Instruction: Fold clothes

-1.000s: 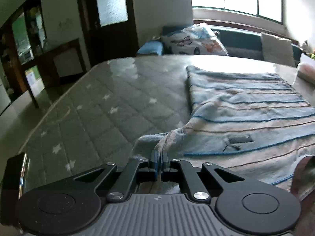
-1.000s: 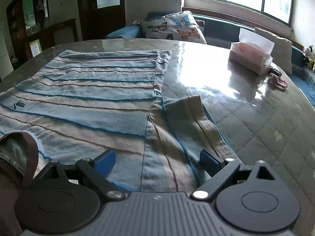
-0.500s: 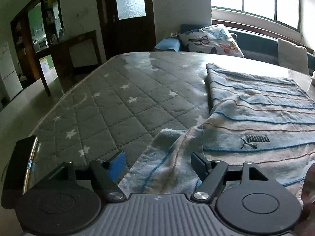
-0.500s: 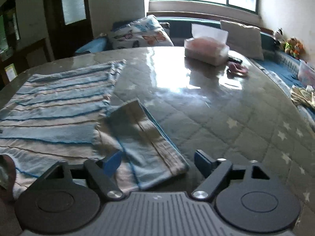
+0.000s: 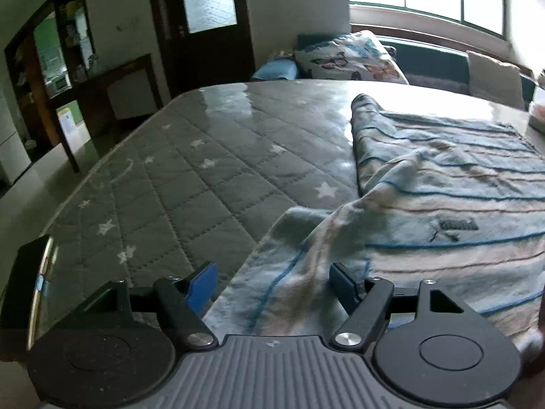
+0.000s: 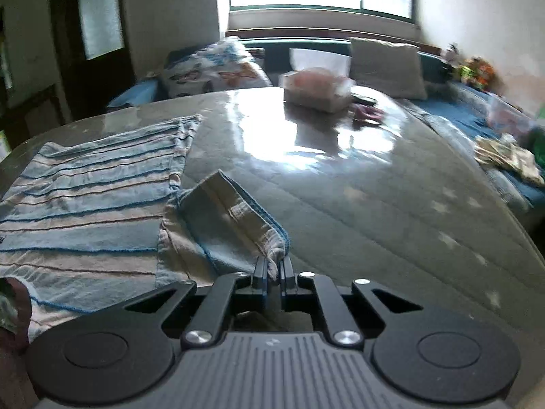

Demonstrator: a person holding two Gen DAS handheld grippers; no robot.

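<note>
Striped shirt (image 6: 88, 211) is lying on the worktop (image 6: 374, 204) ahead of us; right tongs (image 6: 271, 269) are pinching its sleeve (image 6: 235, 228); left tongs (image 5: 272, 284) are gaping, straddling the other sleeve; we should be lifting low, folding inward.

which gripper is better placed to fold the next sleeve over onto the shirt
Right. The right gripper is already shut on the sleeve, while the left gripper is open over the striped shirt, holding nothing.

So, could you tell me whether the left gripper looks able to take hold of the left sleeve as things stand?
Probably yes: the left gripper is open, and the sleeve of the striped shirt lies between its fingers with nothing over it.
</note>
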